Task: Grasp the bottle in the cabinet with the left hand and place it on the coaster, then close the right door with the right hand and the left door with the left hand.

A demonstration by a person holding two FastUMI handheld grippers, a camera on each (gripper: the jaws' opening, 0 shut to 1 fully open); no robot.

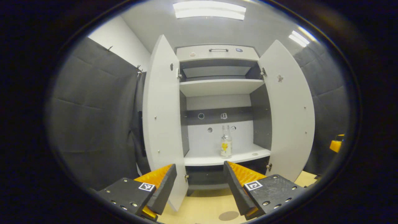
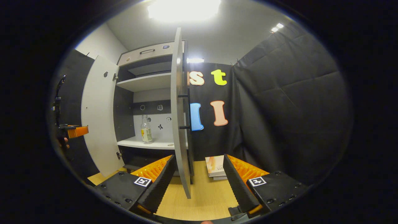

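- Clear glass bottle with a yellow label (image 1: 226, 141) stands upright on the lower shelf (image 1: 202, 160) of the white cabinet (image 1: 217, 53) in the left gripper view, both white doors swung wide: left door (image 1: 163, 124), right door (image 1: 287, 112).
- Left tool (image 1: 200, 180) hangs before the shelf, fingers well apart and holding nothing; a round grey coaster (image 1: 228, 215) lies on the pale wooden worktop (image 1: 202, 205) below.
- Right gripper view: right tool (image 2: 197, 177) spread apart and unladen, the right door (image 2: 180, 118) seen edge-on between its fingers, the bottle (image 2: 146, 129) beyond on the shelf.
- Left tool (image 2: 76, 131) shows far left, held by a hand (image 2: 63, 142).
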